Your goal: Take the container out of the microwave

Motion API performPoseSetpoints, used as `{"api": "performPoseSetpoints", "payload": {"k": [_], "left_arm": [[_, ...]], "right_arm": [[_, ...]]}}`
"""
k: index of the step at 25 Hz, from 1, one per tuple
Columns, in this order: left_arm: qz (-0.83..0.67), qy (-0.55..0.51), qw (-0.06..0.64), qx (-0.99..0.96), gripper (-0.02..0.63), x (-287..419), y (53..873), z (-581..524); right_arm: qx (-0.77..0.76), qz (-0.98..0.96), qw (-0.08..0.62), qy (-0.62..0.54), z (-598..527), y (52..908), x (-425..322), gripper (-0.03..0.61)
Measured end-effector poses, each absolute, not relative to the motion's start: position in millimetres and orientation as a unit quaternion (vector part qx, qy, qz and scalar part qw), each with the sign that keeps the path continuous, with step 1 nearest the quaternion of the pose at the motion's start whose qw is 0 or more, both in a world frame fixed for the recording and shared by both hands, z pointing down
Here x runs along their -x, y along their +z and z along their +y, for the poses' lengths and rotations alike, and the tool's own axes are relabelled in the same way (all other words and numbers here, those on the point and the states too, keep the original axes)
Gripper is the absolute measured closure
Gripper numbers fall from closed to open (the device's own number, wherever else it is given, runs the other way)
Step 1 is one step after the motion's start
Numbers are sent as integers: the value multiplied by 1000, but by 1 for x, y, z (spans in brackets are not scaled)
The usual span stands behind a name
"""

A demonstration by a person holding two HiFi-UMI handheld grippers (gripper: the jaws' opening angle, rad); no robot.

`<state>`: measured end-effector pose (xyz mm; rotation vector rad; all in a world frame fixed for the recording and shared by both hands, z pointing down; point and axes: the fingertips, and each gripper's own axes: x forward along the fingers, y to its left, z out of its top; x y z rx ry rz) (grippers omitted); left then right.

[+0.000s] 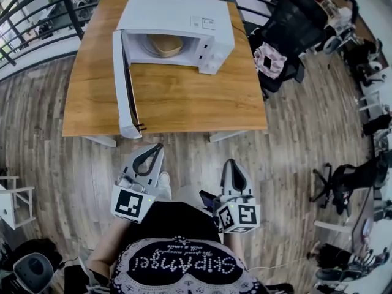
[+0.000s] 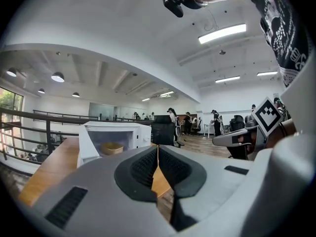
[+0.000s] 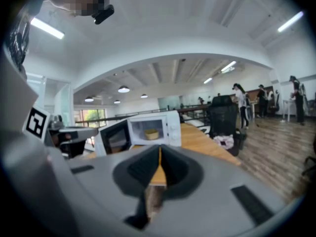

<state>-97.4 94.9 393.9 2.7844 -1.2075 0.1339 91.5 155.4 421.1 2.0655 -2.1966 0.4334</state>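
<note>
Work has hardly begun. We see the tan round container (image 1: 164,45) inside the white box-shaped microwave (image 1: 184,17), door (image 1: 120,84) open, at the far edge of the brown wooden desk (image 1: 184,103). Our left gripper (image 1: 156,149) and right gripper (image 1: 232,164) hold nothing, jaws together, well short of the desk.

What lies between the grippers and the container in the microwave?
In the head view, only floor and bare table lie before the container; the microwave door stands open, off to the left.

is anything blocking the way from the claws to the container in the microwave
Nothing visible. The microwave door stands wide open and the container sits exposed inside; only table and floor lie ahead of the left claw and right claw.
</note>
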Motion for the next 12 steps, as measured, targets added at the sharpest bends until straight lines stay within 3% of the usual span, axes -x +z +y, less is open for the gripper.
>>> {"api": "performPoseSetpoints", "payload": {"k": [12], "left_arm": [[-401, 39, 56, -914, 581, 103, 393, 91]], "right_arm": [[-673, -725, 53, 138, 149, 419, -82, 545]]}}
